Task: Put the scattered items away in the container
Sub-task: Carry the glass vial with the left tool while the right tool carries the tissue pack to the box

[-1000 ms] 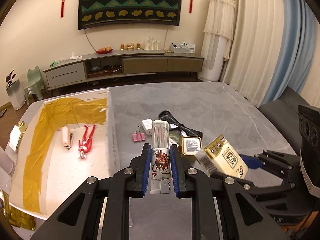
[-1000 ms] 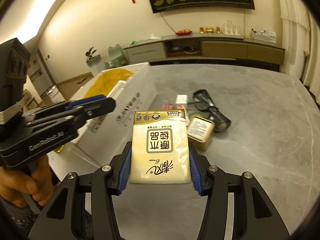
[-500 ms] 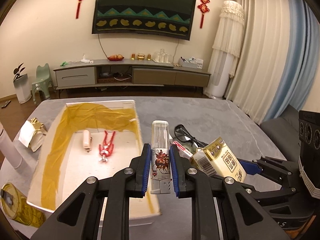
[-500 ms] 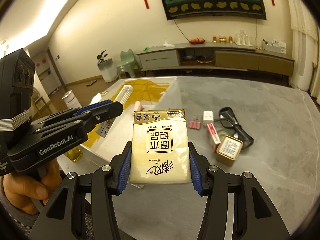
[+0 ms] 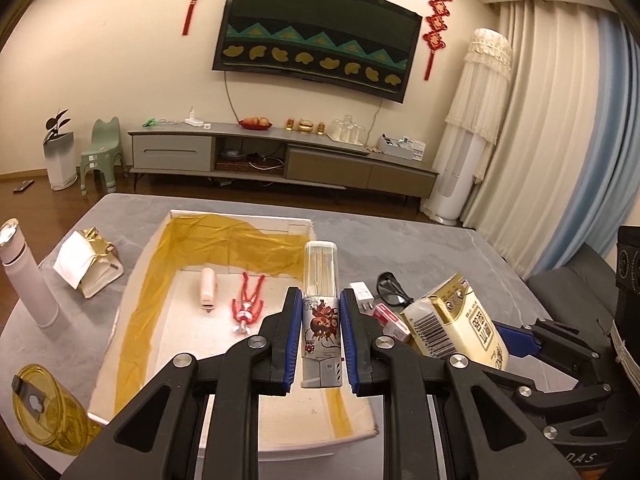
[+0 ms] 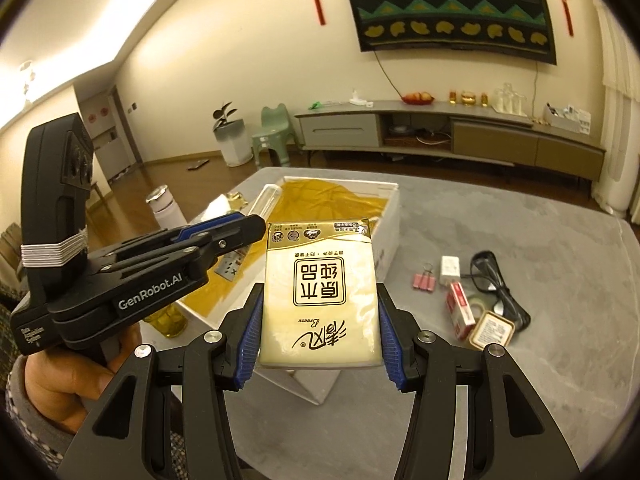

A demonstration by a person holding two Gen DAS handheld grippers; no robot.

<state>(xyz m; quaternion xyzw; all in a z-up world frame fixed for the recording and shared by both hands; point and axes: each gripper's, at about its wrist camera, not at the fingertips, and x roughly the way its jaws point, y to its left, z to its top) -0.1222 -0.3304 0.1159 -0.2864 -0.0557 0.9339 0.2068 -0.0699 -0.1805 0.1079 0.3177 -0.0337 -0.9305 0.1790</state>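
My left gripper (image 5: pixel 320 300) is shut on a clear tube holder with a cartoon print (image 5: pixel 321 320), held upright above the near right part of the white box lined with yellow film (image 5: pixel 140 280). A cream stapler-like item (image 5: pixel 208 292) and a red figure (image 5: pixel 248 304) lie inside the box. My right gripper (image 6: pixel 319 300) is shut on a gold tissue pack (image 6: pixel 320 288), held in the air just right of the box (image 6: pixel 390 220). On the grey table lie black glasses (image 6: pixel 492 280), pink clips (image 6: pixel 423 281), a white adapter (image 6: pixel 450 270), a red packet (image 6: pixel 460 312) and a gold tin (image 6: pixel 491 330).
Left of the box stand a white bottle (image 5: pixel 28 276), a gold paper bag (image 5: pixel 88 260) and a yellow jar (image 5: pixel 48 408). A dark seat (image 5: pixel 580 280) is beyond the table's right edge. A hand (image 6: pixel 76 376) holds the left gripper.
Both grippers have risen and shifted left toward the box, each keeping its item. The tube holder now hangs over the box instead of the loose items.
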